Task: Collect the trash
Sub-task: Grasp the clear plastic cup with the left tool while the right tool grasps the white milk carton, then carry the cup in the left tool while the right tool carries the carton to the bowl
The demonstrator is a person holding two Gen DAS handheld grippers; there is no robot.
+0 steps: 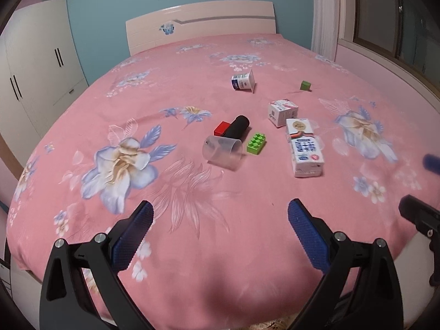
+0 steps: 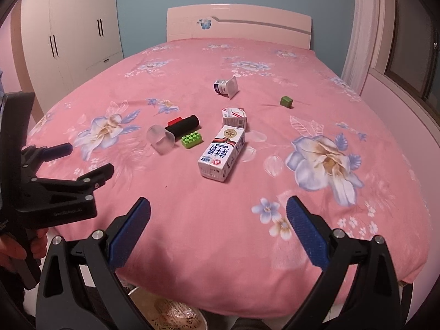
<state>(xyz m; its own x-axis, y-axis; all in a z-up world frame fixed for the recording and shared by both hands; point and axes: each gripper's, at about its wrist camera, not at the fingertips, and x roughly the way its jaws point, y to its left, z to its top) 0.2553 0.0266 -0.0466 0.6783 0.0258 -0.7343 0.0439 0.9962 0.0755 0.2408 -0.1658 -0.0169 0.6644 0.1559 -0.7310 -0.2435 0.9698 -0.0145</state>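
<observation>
Both tools hover above the near edge of the bed [image 2: 192,233], each with its blue pads spread wide apart and nothing between them: the left tool [image 1: 220,231] and the right tool [image 2: 218,225]. The trash lies ahead of both tools, well apart from them, in a loose cluster on the pink floral cover. The milk carton [image 2: 221,154] lies on its side straight ahead of the right tool and is the nearest item to it; it is probably empty, so light, with thin card walls that give under pressure. Grip it across the narrow faces near mid-length, with moderate force. Beyond it stands a small white box [image 2: 234,117], likely as light and crushable. The clear plastic cup [image 1: 222,152] lies on its side ahead of the left tool, with its mouth toward the tool; it is thin, smooth and probably slippery, so pinch one wall at the rim. The yogurt cup [image 1: 243,81] lies tipped farther ahead. The black cylinder [image 1: 238,128], red block [image 1: 221,128], green brick [image 1: 257,143] and green cube [image 1: 305,85] look like toys, not trash. The soft bedding will yield under downward pressure.
</observation>
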